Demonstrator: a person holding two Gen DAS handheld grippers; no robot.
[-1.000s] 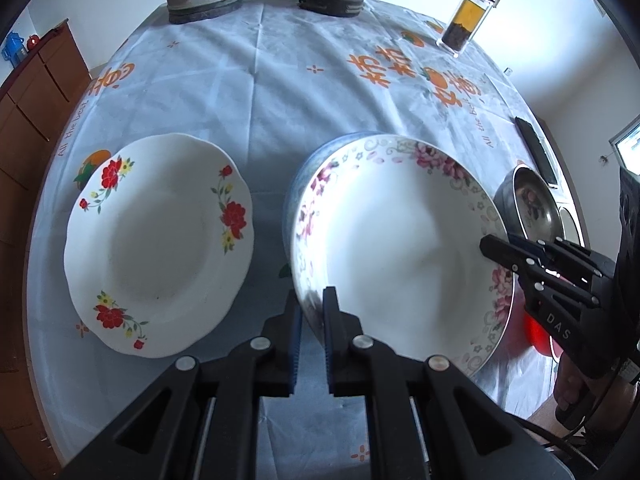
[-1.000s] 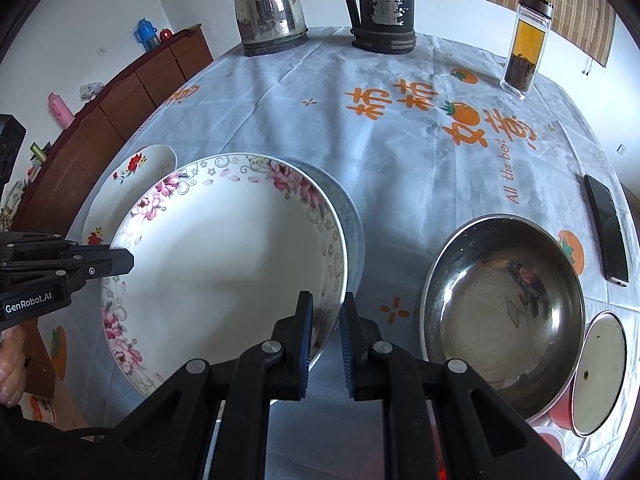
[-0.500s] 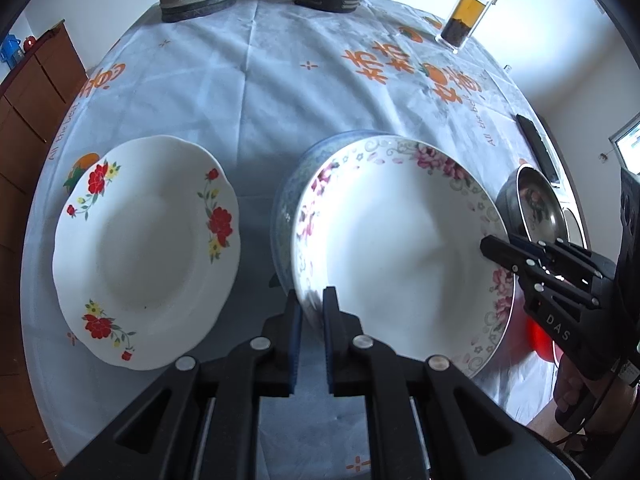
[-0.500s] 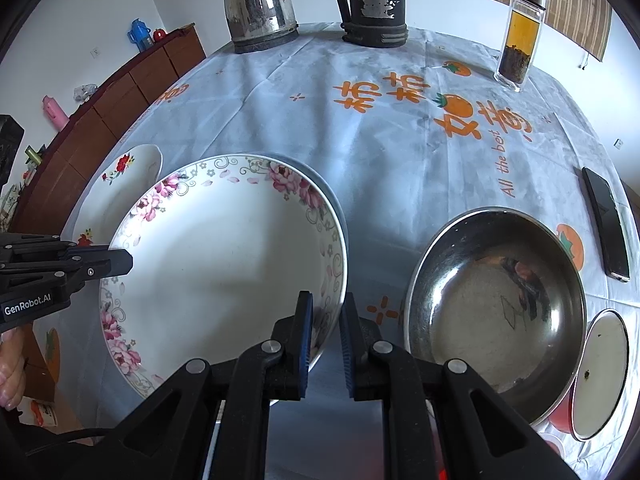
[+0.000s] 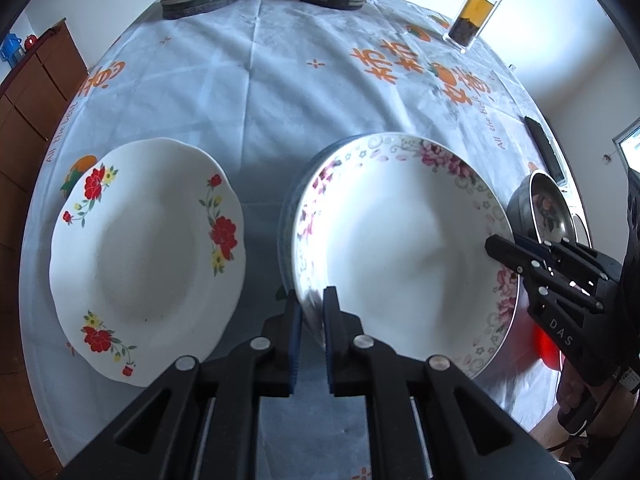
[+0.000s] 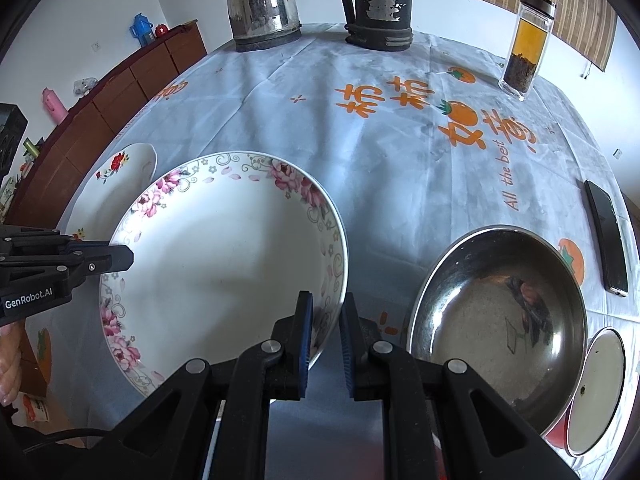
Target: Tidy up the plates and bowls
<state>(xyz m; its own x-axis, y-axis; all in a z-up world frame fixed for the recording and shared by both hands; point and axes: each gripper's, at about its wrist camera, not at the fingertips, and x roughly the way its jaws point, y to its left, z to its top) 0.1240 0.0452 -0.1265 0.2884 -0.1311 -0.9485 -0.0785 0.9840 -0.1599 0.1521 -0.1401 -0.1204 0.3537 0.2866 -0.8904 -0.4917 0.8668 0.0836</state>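
Between the blue pads of the left claw (image 5: 310,312) sits the near-left rim of the pink-flowered plate (image 5: 400,248), the jaws nearly closed and pinching it; the right claw (image 6: 325,320) clamps the opposite rim of that same plate the same way, its pads barely apart on the thin edge. So two claws grip one plate, which is round, glossy white ceramic with a shallow well and a border of pink blossoms and grey scrolls. A bluish rim (image 5: 292,200) peeks out just behind its left edge; what that is I cannot tell. To the left, apart from it, one scalloped white plate with red flowers (image 5: 148,256) lies flat on the tabletop (image 6: 360,168), which wears a pale, creased cloth printed in orange. To the right stands one shiny steel bowl (image 6: 500,320), a round lid (image 6: 596,392) beside it, and one dark phone (image 6: 606,236). At the far edge stand one steel kettle (image 6: 262,4), one worn black jug (image 6: 378,4) and one glass tea bottle (image 6: 528,46).
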